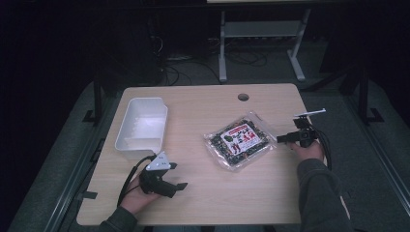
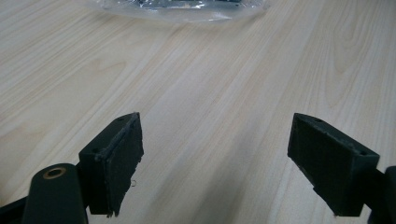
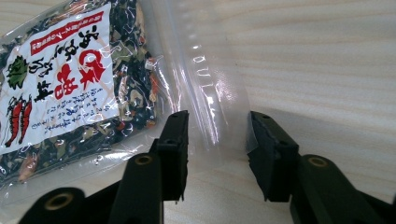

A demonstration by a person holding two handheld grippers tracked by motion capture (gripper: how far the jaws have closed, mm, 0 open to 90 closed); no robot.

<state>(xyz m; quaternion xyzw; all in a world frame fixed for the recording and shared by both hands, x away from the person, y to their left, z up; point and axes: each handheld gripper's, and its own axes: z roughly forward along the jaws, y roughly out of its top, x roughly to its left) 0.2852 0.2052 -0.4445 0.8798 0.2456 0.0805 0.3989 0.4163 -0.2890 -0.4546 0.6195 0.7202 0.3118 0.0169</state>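
Note:
A clear plastic bag of dark dried mix with a white and red label (image 1: pixel 239 140) lies flat on the wooden table (image 1: pixel 208 193), right of centre. My right gripper (image 1: pixel 280 139) reaches in from the bag's right side. In the right gripper view its jaws (image 3: pixel 217 140) straddle the bag's clear sealed edge (image 3: pixel 210 93), with a gap on each side and the pads not pressing. My left gripper (image 1: pixel 178 175) rests low near the front left, open, with bare wood between its jaws (image 2: pixel 215 163). The bag's edge (image 2: pixel 187 9) lies farther ahead of it.
A white plastic bin (image 1: pixel 138 145) stands at the table's left, behind my left gripper. A round cable hole (image 1: pixel 243 96) sits near the far edge. Beyond the table are a dark floor, cables and a metal stand (image 1: pixel 261 29).

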